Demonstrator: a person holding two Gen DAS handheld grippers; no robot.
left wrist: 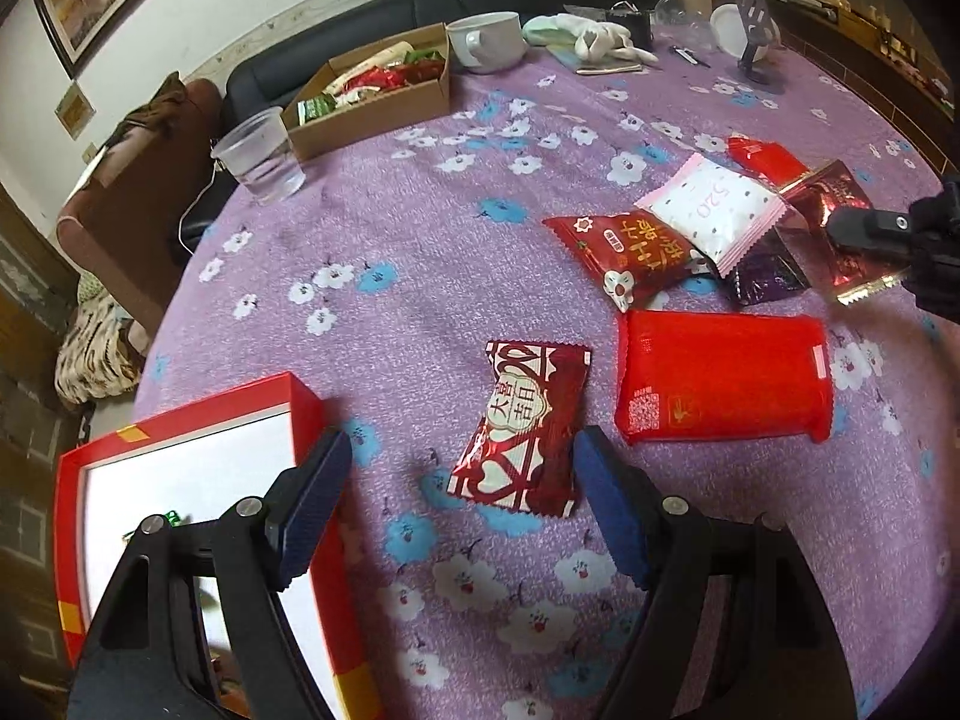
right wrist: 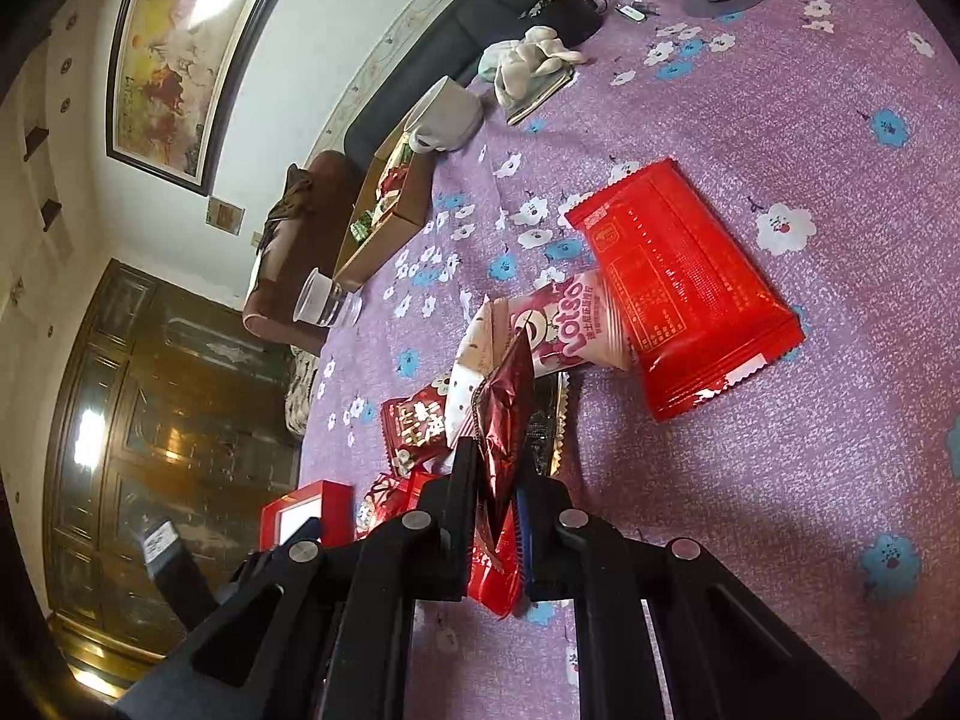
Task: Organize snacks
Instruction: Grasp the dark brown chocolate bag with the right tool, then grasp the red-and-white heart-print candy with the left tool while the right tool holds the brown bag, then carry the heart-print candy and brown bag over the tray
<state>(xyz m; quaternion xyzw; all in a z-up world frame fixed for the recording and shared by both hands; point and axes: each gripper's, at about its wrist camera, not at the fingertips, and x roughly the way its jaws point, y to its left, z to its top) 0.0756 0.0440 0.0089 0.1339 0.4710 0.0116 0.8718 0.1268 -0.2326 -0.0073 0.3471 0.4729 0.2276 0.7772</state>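
My right gripper (right wrist: pixel 497 483) was pinching a shiny dark red wrapper (right wrist: pixel 504 414), its long axis running straight away from the fingers. Beyond it lay a pink packet (right wrist: pixel 564 324) and a large red packet (right wrist: pixel 678 288) on the purple flowered desk (right wrist: pixel 780 90). My left gripper (left wrist: pixel 462 498) stood spread, empty, over a red heart-patterned packet (left wrist: pixel 522 426) lying lengthwise towards me, the red box (left wrist: pixel 180 420) just to its left.

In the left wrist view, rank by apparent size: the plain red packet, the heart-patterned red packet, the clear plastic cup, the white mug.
1. Plain red packet
2. Heart-patterned red packet
3. Clear plastic cup and white mug: look alike, and both sit farther from the camera, so unranked.
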